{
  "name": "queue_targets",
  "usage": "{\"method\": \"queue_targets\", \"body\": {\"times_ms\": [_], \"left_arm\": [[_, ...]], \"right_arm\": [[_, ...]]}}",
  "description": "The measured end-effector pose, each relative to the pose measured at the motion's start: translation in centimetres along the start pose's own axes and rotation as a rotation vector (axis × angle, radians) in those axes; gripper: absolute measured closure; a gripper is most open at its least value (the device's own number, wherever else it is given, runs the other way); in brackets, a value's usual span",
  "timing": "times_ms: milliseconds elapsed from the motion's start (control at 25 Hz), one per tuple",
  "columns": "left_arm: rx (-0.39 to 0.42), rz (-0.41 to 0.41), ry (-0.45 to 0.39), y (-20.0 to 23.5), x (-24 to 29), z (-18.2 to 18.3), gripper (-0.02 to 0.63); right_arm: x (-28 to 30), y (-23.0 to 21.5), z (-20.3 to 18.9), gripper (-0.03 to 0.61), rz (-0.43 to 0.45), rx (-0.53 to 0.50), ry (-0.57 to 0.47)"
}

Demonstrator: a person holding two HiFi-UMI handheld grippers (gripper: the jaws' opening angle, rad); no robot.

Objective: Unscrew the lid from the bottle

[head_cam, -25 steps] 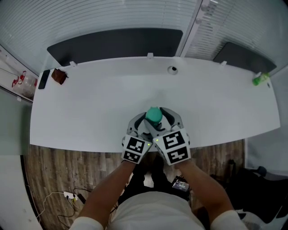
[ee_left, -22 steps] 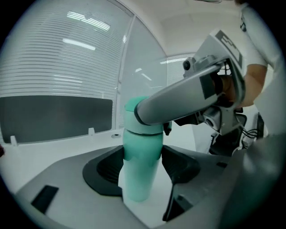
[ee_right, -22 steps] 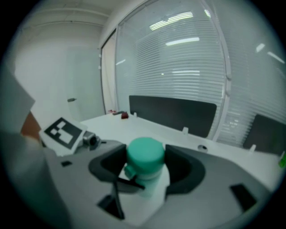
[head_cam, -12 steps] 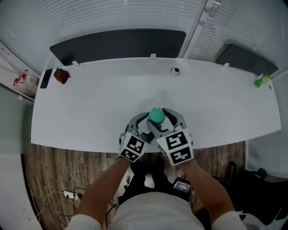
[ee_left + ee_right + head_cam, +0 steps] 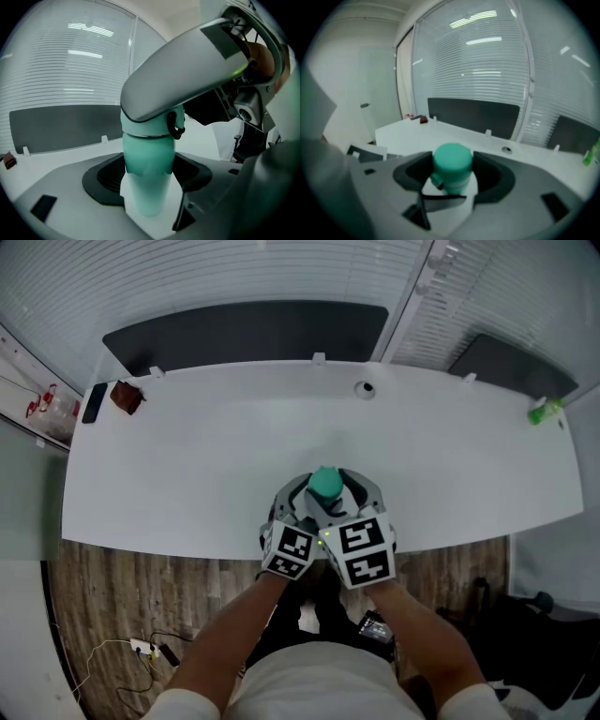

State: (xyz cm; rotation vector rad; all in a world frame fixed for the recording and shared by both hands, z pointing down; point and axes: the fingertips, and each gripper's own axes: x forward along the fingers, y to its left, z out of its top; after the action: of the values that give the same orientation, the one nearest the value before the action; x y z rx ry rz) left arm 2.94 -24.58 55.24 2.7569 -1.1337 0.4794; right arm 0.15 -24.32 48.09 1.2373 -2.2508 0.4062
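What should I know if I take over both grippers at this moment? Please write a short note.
Left claw: around the body of the bottle. The pads look to touch both sides, and the jaws are opening at this moment.
Right claw: shut on the green lid.
Where: the bottle is upright near the front edge of the white table. Whether it rests on the table I cannot tell.
Done: both claws are placed, one on the body and one on the lid.
Left to do: the lid looks seated on the bottle. Twist it off, probably after the left claw firms its hold.
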Motion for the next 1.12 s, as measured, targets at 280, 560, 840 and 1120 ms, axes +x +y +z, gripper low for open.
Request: {"method": "queue_targets", "body": {"times_ms": [280,560,840,1120], "left_arm": [[0.036,-0.170,0.005,-0.4,-0.7,-0.2,0.302],[0.169,-0.460,0.069,-1.9,-1.5,-0.9,0.302],[0.180,-0.402,0.053,-1.8,-1.9,-0.6,0.302],[0.072,-0.078,0.014,-0.8,-1.9,-0.8,0.302]], "right_arm": [[-0.2,1.1,0.1,0.298,0.089,-0.098,-0.019],[-1.0,1.9,-0.5,0.298,0.281,-0.203,-0.045],[-0.9,2.0,-0.6,0.298,0.227,-0.177,-0.036],[-0.8,2.0,-0.5,0.298,0.123,-0.099,-0.022]]}}
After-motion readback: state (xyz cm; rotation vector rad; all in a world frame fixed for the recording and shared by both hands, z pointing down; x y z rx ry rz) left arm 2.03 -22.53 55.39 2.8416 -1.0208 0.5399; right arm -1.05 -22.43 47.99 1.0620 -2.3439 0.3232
